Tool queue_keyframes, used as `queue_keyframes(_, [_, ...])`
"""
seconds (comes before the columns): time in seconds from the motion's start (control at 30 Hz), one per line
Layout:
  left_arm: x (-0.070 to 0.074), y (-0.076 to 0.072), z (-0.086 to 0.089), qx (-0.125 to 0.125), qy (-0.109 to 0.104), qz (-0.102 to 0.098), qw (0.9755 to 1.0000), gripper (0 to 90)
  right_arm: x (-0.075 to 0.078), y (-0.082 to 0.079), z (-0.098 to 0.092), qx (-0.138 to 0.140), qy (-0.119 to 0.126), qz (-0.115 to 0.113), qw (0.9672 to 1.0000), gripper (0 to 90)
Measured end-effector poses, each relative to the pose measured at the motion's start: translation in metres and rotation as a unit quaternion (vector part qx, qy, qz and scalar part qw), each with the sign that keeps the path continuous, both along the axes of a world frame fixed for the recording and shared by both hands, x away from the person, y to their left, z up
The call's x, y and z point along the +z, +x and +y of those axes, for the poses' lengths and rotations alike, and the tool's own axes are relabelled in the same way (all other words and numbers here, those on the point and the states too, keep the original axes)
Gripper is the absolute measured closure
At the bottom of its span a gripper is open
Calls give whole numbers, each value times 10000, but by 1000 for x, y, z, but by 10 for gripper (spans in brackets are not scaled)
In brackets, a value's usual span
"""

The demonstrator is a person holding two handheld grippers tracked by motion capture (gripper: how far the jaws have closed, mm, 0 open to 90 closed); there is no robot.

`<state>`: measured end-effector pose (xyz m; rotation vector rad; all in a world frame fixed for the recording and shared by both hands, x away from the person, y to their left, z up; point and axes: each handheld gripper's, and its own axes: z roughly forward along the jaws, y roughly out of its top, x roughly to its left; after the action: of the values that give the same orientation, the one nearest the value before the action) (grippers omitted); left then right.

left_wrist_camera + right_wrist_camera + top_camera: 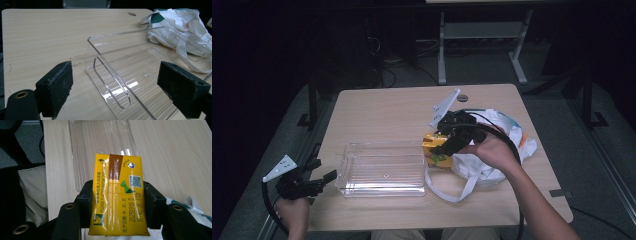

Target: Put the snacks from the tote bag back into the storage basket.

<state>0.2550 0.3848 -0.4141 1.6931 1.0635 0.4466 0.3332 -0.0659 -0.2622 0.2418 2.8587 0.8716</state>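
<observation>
A yellow drink carton sits between the black jaws of my right gripper, which is shut on its sides. In the high view the carton hangs just right of a clear plastic tray, with the right gripper over it. A white cloth bag with a loose strap lies under the right hand. My left gripper rests at the tray's left end, open. In the left gripper view its pads stand wide apart around the tray's near wall.
The bag lies beyond the tray at the right. The tray lies ahead of the carton in the right gripper view. A round hole marks the table's far edge. Table legs and cables stand on the floor behind.
</observation>
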Motion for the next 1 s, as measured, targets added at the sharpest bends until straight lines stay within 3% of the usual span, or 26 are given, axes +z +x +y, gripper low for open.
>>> queue_keyframes(0.43, [-1,0,1,-5,11,8,10000,127,4,-5,23,235,29,-23,9997,512])
queue_keyframes(1.0, [-1,0,2,10,-15,41,10000,127,-3,-9,56,580,-8,30,9983,512])
